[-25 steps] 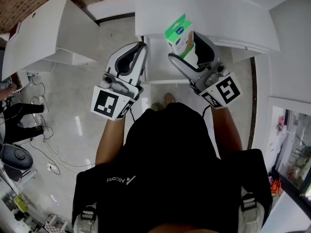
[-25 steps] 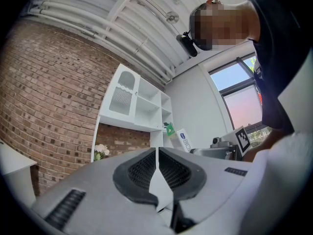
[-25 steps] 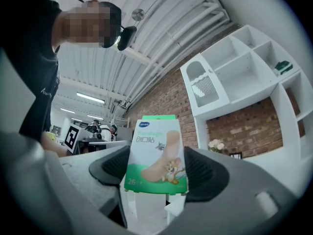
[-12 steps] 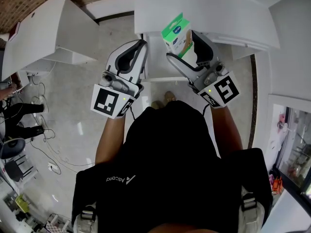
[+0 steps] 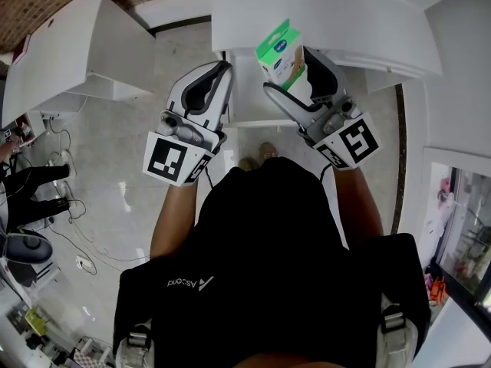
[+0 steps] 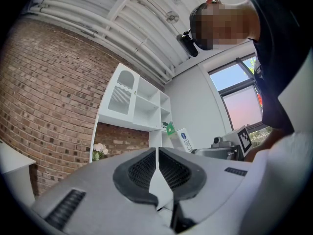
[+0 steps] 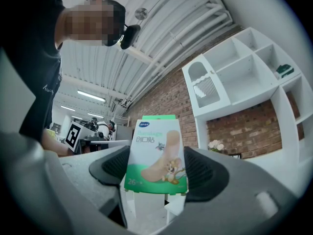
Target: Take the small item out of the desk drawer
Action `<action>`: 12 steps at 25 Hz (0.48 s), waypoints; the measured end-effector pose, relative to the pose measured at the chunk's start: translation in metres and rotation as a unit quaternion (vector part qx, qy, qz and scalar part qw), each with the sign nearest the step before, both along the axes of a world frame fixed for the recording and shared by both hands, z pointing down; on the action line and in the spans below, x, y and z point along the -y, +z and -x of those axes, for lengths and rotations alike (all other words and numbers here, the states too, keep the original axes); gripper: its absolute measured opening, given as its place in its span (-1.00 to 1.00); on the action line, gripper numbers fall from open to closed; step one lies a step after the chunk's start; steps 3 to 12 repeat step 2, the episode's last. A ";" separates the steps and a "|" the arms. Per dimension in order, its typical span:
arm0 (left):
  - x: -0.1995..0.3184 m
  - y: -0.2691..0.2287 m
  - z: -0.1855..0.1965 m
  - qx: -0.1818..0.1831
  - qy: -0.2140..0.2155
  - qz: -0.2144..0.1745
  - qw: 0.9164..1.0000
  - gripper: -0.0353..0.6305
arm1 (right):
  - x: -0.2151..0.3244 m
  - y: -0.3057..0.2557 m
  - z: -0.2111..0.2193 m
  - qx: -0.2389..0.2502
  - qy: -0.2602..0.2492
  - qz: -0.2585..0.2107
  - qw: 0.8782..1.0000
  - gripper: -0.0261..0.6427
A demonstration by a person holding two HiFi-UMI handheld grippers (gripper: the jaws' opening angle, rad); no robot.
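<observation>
Your left claw (image 5: 221, 71) hangs at the left side of the open drawer (image 5: 247, 102), its jaws pressed together on nothing. Just to its right, your right claw (image 5: 295, 66) pinches the small green-and-white bandage box (image 5: 281, 50) by its two side edges. The box stands with its long axis running out along the jaws and its top poking past the fingertips. The box is out of the drawer, which lies open directly below and between the two claws. The white desk (image 5: 345, 14) spreads beyond it. Setting the box down looks like a short carry forward for the right claw. The empty left claw is the nearer one to the drawer front.
</observation>
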State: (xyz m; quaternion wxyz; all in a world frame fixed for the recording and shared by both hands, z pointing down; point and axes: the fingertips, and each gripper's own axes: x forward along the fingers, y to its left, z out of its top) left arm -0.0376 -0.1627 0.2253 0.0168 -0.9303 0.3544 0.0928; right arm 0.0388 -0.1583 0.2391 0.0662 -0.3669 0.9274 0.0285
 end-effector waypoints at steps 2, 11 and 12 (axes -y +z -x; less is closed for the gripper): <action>0.001 0.001 0.000 0.000 0.000 0.000 1.000 -0.85 | 0.001 0.001 0.000 0.000 0.000 0.001 1.000 0.12; 0.001 0.001 0.000 0.000 0.000 0.000 1.000 -0.85 | 0.001 0.001 0.000 0.000 0.000 0.001 1.000 0.12; 0.001 0.001 0.000 0.000 0.000 0.000 1.000 -0.85 | 0.001 0.001 0.000 0.000 0.000 0.001 1.000 0.12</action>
